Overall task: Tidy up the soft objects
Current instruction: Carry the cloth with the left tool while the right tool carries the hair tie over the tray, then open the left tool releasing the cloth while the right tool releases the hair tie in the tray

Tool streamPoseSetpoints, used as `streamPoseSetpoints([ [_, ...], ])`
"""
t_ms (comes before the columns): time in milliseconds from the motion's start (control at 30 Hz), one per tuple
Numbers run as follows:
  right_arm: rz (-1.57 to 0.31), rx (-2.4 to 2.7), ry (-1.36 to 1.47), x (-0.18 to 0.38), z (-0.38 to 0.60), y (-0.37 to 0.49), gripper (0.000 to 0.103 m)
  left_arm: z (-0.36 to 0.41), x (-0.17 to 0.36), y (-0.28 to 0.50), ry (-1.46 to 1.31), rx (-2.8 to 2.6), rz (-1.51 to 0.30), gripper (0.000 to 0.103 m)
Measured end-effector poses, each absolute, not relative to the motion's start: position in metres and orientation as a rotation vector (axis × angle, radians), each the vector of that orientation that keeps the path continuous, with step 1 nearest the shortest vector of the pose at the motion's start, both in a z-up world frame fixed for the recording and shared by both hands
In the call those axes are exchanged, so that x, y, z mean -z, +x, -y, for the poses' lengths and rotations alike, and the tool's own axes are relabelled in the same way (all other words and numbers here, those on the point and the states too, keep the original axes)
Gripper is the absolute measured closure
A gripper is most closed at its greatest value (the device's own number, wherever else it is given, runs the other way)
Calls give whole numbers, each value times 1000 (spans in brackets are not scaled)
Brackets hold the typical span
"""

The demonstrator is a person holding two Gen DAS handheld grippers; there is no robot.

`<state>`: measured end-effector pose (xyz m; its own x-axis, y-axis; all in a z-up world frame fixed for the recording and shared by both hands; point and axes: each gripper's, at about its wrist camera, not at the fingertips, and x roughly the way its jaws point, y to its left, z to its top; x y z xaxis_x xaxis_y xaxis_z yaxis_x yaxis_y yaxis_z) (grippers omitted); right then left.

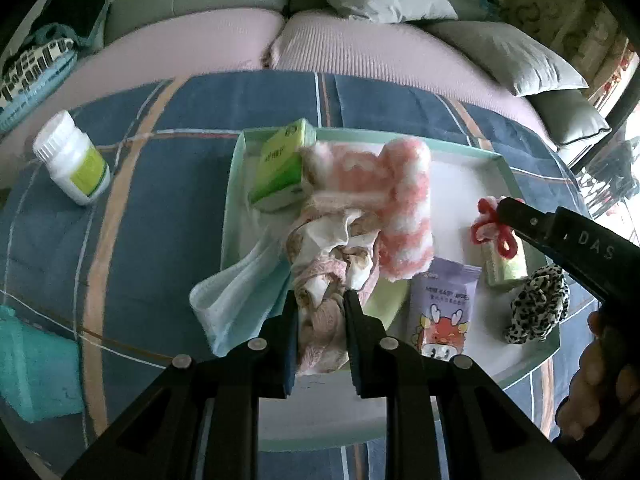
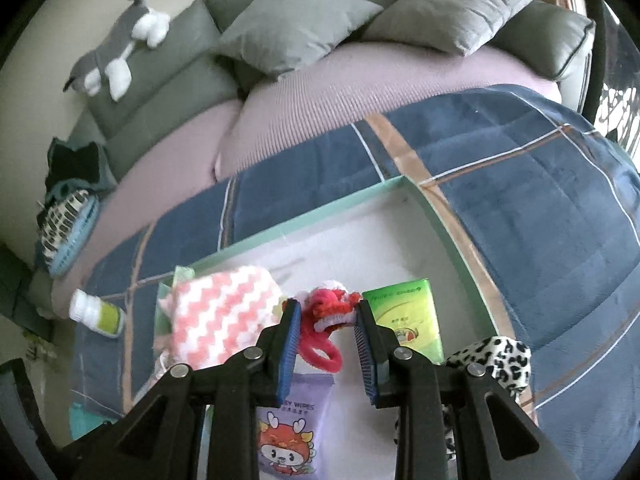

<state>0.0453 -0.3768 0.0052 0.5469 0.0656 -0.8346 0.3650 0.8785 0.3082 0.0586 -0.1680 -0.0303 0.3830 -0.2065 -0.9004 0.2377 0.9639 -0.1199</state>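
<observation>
Tray far corner lay bare; near side crowded.
My left gripper clenched beige-pink cloth; right gripper clenched red hair tie.

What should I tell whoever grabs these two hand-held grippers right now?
Left hand-held gripper: shut on the beige lace cloth, low over the tray.
Right hand-held gripper: shut on the red hair tie, also over the tray.
In the tray: pink-and-white sock, tissue pack, wipes pack.
Leopard scrunchie lies at the tray's edge.
Left: set both held items down.
</observation>
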Motion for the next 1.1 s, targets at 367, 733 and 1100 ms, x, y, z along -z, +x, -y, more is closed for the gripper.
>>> streamPoseSetpoints([
  [367, -1057, 202, 440, 17, 368, 57, 74, 166, 43, 62, 19, 282, -1171, 81],
  [733, -1072, 208, 404, 16, 362, 60, 71, 155, 39, 68, -23, 299, -1168, 62],
  [1100, -1044, 242, 345, -3, 354, 57, 71, 146, 18, 65, -64, 312, -1122, 58],
])
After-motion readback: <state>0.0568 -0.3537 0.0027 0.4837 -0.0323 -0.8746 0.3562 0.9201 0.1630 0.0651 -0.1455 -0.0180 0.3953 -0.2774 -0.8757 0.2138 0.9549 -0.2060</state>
